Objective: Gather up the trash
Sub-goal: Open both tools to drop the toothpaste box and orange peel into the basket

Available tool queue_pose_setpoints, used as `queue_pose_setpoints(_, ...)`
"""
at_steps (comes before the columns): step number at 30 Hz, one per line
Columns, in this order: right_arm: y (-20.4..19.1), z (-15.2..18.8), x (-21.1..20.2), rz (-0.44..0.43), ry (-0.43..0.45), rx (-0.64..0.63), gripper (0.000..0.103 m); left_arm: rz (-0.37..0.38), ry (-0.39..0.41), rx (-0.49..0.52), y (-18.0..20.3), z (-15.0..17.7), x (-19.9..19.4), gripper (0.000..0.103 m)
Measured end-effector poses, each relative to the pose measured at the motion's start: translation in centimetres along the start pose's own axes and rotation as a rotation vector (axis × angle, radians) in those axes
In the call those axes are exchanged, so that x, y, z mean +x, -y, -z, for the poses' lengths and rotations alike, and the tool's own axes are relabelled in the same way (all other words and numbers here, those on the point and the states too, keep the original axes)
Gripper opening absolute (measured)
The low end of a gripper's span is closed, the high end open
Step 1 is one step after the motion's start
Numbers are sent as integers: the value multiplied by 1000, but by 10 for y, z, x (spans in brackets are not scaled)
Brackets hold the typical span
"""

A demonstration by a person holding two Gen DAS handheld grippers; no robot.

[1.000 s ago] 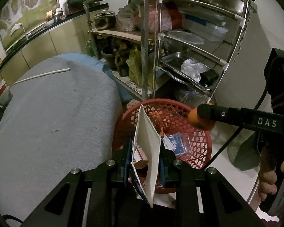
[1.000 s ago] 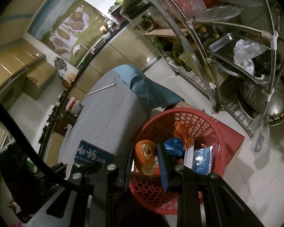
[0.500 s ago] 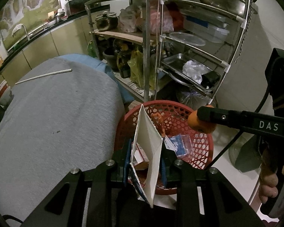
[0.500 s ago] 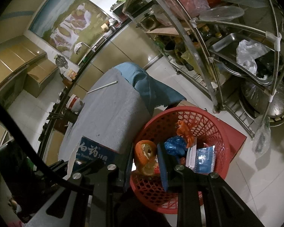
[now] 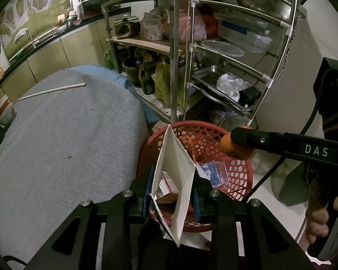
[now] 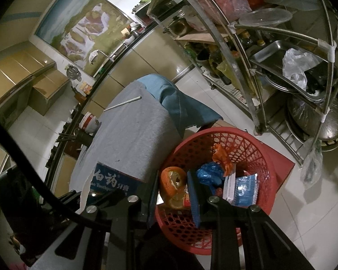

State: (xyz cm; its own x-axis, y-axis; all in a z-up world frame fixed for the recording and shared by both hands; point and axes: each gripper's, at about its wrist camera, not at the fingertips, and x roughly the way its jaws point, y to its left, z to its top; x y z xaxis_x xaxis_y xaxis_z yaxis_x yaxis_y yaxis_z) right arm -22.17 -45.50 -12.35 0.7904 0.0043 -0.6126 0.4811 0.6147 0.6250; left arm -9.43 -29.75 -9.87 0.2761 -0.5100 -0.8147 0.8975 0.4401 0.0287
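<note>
We hold the torn toothpaste box [image 5: 175,180] clamped in the left gripper [image 5: 171,193], long axis upright, and the orange peel [image 6: 172,185] pinched in the right gripper [image 6: 173,195]; both hang directly over the red basket [image 6: 254,139], the right deeper in.

The round red plastic lattice basket [image 6: 216,229] has a slightly glossy, perforated wall. The grey woven cloth [image 5: 63,139] over the table looks matt and rough-textured. The flattened white cardboard carton [image 5: 178,180] shows a dull, smooth paper inside with torn edges. The orange peel [image 6: 172,185] is pitted and faintly shiny outside. The tall steel wire shelving rack [image 5: 175,51] gleams, polished and smooth. The pale floor tiles [image 6: 304,213] are glossy. Both grippers' black frames look matt.
</note>
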Motion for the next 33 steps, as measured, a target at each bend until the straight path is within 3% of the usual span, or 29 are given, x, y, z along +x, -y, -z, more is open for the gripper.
queue_pose_setpoints(11,-4,-4,3,4,16,-5,29,0,-1,1,0,-1,0,36)
queue_pose_setpoints(16,1,-6,3,5,19,15,29,12,-7,-3,-1,-1,1,47)
queue_pose_setpoints(18,3,-7,3,0,18,25,30,16,-8,-5,-2,-1,1,55)
queue_pose_setpoints(23,7,-8,5,-12,8,52,30,22,-13,-9,-3,0,2,62)
queue_pose_setpoints(33,9,-10,2,-44,32,71,32,-43,-15,-90,-36,4,3,66)
